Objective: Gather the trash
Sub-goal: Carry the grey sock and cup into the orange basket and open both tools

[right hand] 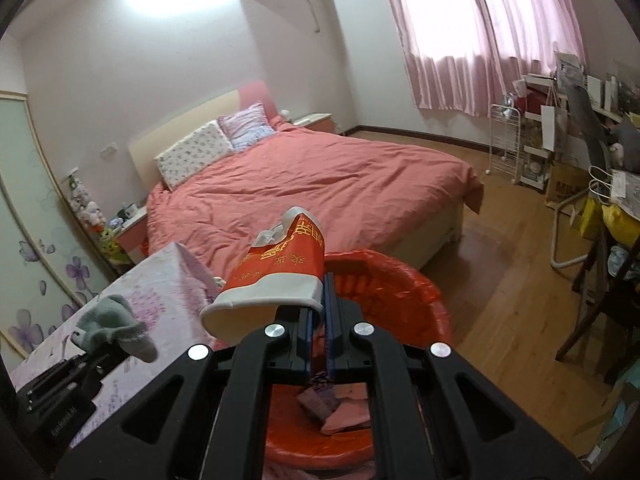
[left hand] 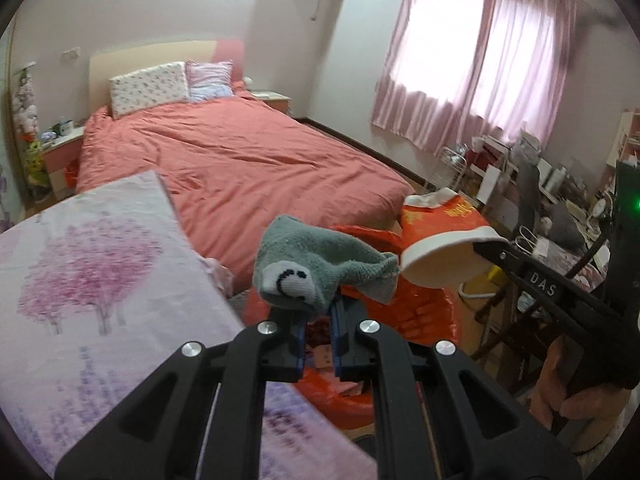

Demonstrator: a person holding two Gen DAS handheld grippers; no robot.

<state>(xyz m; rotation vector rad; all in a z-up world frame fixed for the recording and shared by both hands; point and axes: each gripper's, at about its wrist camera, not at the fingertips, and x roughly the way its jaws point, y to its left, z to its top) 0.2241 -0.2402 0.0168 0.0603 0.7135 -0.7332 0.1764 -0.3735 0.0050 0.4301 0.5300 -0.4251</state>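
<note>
My left gripper [left hand: 318,306] is shut on a grey-green sock [left hand: 316,262] with a smiley face, held above the red-lined trash bin [left hand: 424,320]. The sock also shows in the right wrist view [right hand: 114,326]. My right gripper [right hand: 320,298] is shut on the rim of a red and white paper cup [right hand: 276,276] with crumpled paper inside, held tilted over the bin [right hand: 400,284]. The cup also shows in the left wrist view [left hand: 444,248], close to the right of the sock. Scraps of trash [right hand: 336,404] lie in the bin.
A table with a floral pink cloth [left hand: 92,280] stands left of the bin. A bed with a salmon cover [right hand: 312,184] lies behind. A cluttered desk and chair [right hand: 600,208] are at the right, with wood floor [right hand: 512,280] between.
</note>
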